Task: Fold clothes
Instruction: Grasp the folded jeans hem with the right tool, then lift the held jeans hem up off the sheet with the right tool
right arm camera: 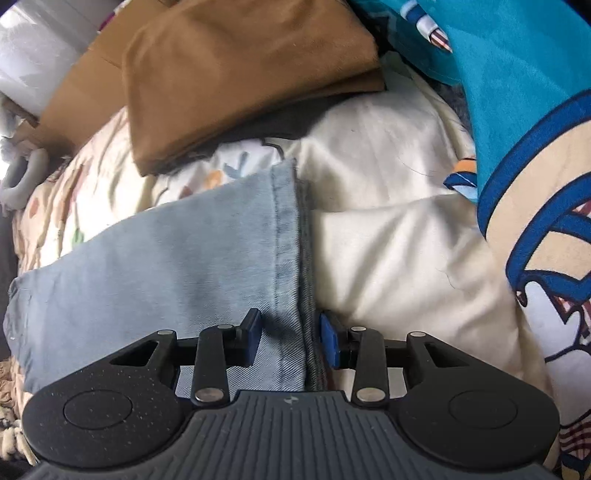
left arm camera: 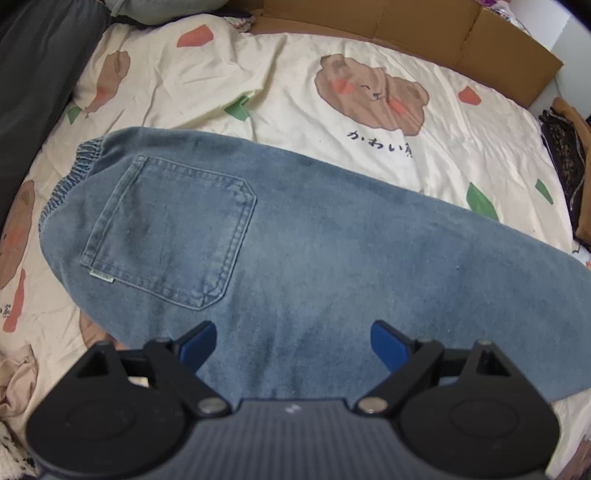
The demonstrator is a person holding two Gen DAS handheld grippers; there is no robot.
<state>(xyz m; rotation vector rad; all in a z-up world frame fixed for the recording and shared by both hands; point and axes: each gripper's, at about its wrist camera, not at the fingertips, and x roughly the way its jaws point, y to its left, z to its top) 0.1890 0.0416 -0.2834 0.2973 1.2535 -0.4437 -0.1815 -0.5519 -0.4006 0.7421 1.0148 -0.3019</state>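
Bedsheet point(left arm camera: 295, 74) – black print "かわい", rest cut off

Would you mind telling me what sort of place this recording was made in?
Most likely a bedroom: the jeans lie on a bed's rumpled cartoon-bear duvet, with a folded brown garment and a teal cartoon-print fabric nearby.

a bedroom in a home, seen down onto the bed

a cream quilt point(left arm camera: 295, 74) printed with cartoon bears covers the bed, with jeans point(left arm camera: 295, 251) laid flat on it, a folded brown garment point(right arm camera: 240, 74) and a bright cartoon blanket point(right arm camera: 517, 110) piled at its edge, and a cardboard box point(left arm camera: 461, 33) lying along the far side.
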